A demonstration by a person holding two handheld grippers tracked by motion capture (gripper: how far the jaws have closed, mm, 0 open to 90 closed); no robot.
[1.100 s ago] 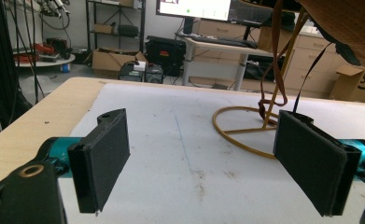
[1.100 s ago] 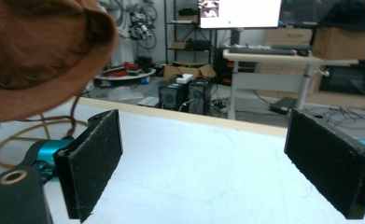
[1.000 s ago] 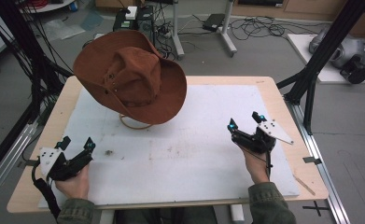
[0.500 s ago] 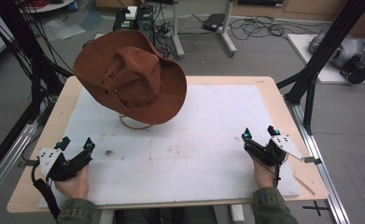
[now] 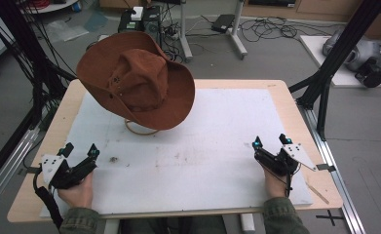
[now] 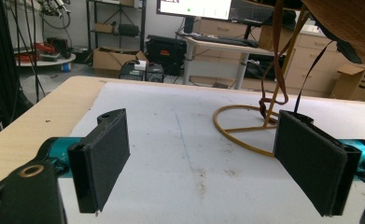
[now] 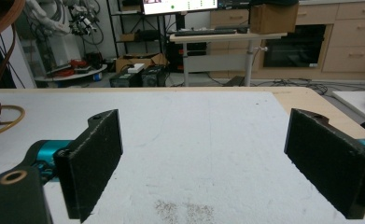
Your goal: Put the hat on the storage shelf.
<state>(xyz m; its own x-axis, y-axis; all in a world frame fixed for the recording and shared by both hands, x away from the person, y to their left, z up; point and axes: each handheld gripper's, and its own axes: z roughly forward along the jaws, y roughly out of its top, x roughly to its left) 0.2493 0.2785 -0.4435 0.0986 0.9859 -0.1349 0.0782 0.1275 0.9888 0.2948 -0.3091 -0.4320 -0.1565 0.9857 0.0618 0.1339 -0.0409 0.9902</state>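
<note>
With the brown cowboy hat [image 5: 137,80] perched on its wire stand [image 5: 140,128] at the table's far left, both the left gripper [image 5: 79,151] and right gripper [image 5: 271,142] rest wide open and empty near the front edge, seemingly poised before reaching for the hat.

Brown wide-brimmed hat [image 5: 139,80], suede-looking, perched tilted on a thin yellowish wire stand [image 5: 140,127], crown facing the near side, brim curling up at the sides. Sitting over the far left part of the white mat. Ring base of the stand flat on the mat, chin cord dangling down beside the upright [image 6: 270,100].
</note>
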